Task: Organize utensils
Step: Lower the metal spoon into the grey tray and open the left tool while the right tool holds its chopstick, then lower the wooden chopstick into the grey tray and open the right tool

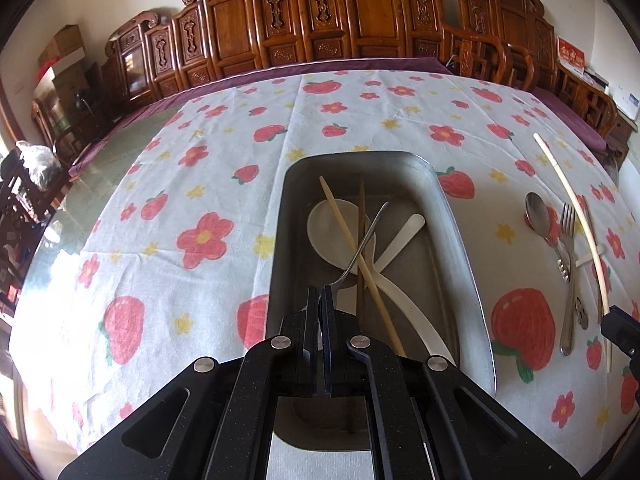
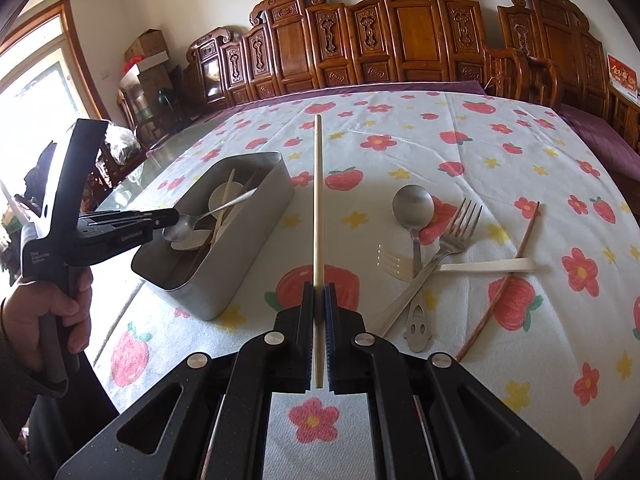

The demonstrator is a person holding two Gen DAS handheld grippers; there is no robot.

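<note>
Your left claw [image 2: 170, 218] is clamped on a metal spoon [image 2: 180, 229] over the steel tray [image 2: 256, 216] on the worktop [image 2: 500, 152]. Your right claw [image 2: 319, 292] grips a pale chopstick [image 2: 317, 200], pointing away above the floral cloth.

white floral cloth [image 2: 420, 152], silver tray [image 2: 256, 216], black grippers

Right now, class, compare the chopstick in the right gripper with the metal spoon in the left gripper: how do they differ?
The chopstick is pale, straight and wood-coloured; the metal spoon is shiny, with a rounded bowl. The chopstick sticks out over the flowered cloth, while the spoon hangs over the metal tray, among utensils already in it. The right gripper grips the chopstick's shaft; the left gripper pinches the spoon's bowl end. Both are clamped between closed fingers.
</note>
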